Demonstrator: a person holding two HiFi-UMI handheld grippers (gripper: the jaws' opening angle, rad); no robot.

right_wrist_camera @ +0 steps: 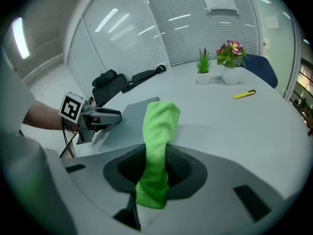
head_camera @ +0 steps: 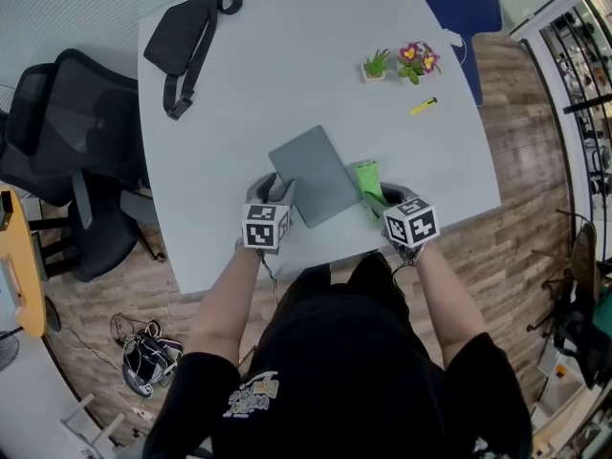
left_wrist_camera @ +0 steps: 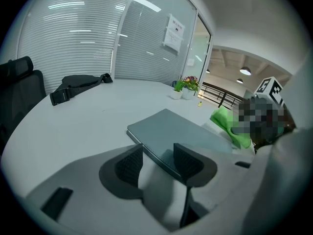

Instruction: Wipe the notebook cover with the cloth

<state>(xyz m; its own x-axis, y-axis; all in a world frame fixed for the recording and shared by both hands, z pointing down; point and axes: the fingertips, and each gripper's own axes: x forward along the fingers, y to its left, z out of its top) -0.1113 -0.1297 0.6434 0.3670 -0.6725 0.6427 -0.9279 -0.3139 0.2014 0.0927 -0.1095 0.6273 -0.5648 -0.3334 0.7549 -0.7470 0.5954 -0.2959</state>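
A grey notebook [head_camera: 316, 172] lies flat on the pale table [head_camera: 287, 75], close to the front edge. My left gripper [head_camera: 275, 197] sits at its near left corner; in the left gripper view the notebook [left_wrist_camera: 181, 131] has its edge running between the jaws, which stand apart around my left gripper [left_wrist_camera: 159, 163]. My right gripper [head_camera: 386, 202] is at the notebook's right side, shut on a green cloth [head_camera: 369, 182]. In the right gripper view the cloth [right_wrist_camera: 159, 131] stands up from between the jaws of my right gripper [right_wrist_camera: 155, 168], with the notebook [right_wrist_camera: 132, 116] beyond it to the left.
A black waist bag [head_camera: 186, 32] lies at the table's far left. Two small potted plants [head_camera: 376, 65] [head_camera: 418, 58] and a yellow marker [head_camera: 424, 106] are at the far right. A black office chair [head_camera: 67, 151] stands left of the table, a blue chair [head_camera: 464, 3] behind it.
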